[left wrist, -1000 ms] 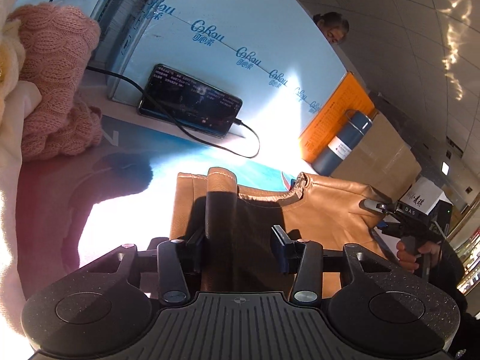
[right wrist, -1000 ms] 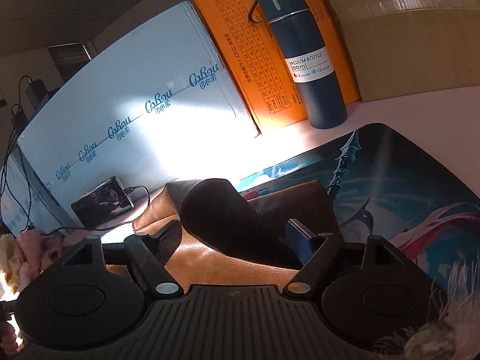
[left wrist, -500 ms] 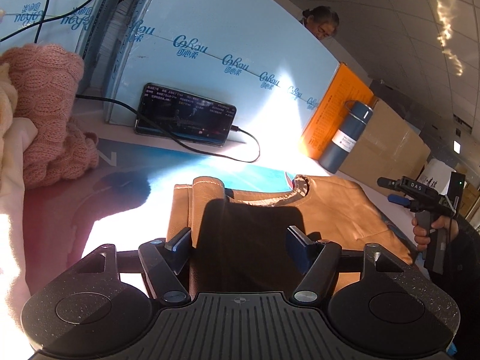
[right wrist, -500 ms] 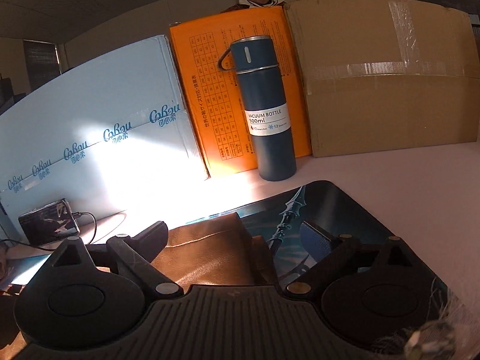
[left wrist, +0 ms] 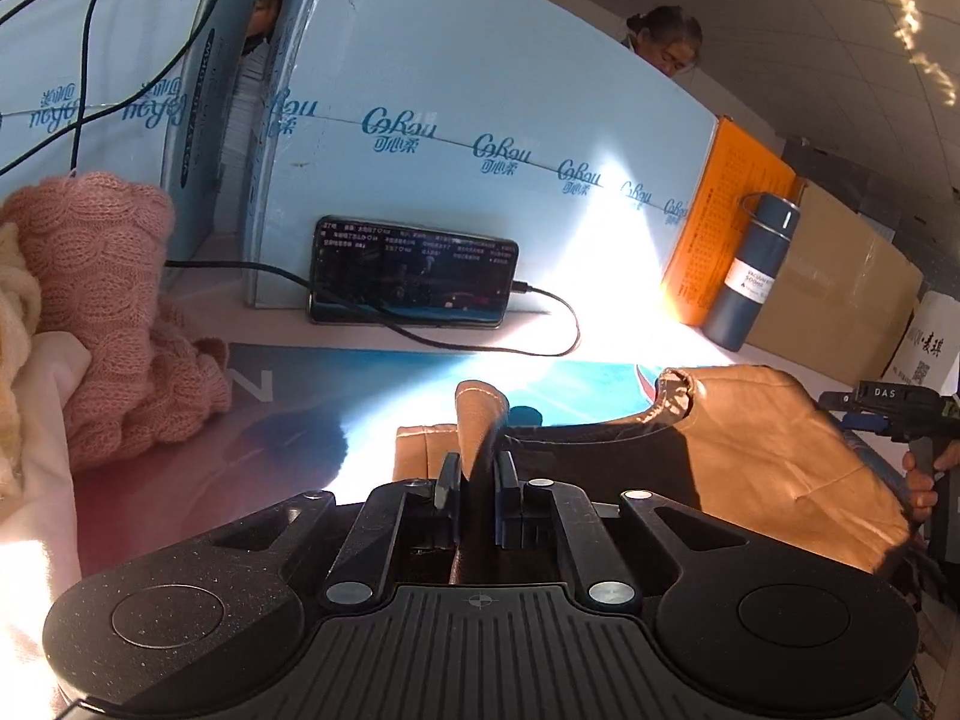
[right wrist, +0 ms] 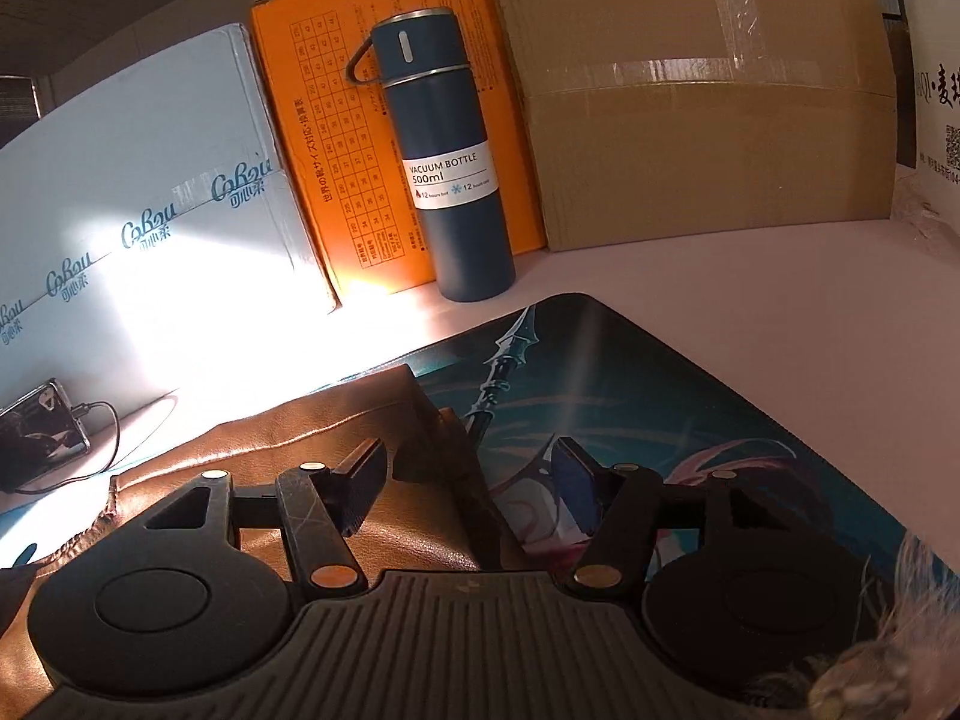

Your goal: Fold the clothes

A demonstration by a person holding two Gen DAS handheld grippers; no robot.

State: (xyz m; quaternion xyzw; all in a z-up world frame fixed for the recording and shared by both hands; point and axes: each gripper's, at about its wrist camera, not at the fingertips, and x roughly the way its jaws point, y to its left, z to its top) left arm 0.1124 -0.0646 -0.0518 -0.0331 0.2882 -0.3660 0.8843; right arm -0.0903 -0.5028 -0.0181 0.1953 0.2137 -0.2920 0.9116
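Observation:
A tan leather-like garment lies partly folded on a printed desk mat. My left gripper is shut on a raised fold of the garment, which sticks up between the fingers. My right gripper is open, its jaws straddling the garment's right edge just above the mat; nothing is gripped. The right gripper also shows at the far right of the left wrist view.
A pile of pink and cream knitwear lies at the left. A phone with a cable leans on a blue box. A blue vacuum bottle, an orange box and a cardboard box stand along the back.
My left gripper has closed on a fold of the garment. My right gripper let go of the garment's flap, which now lies flat, and moved lower to the right edge.

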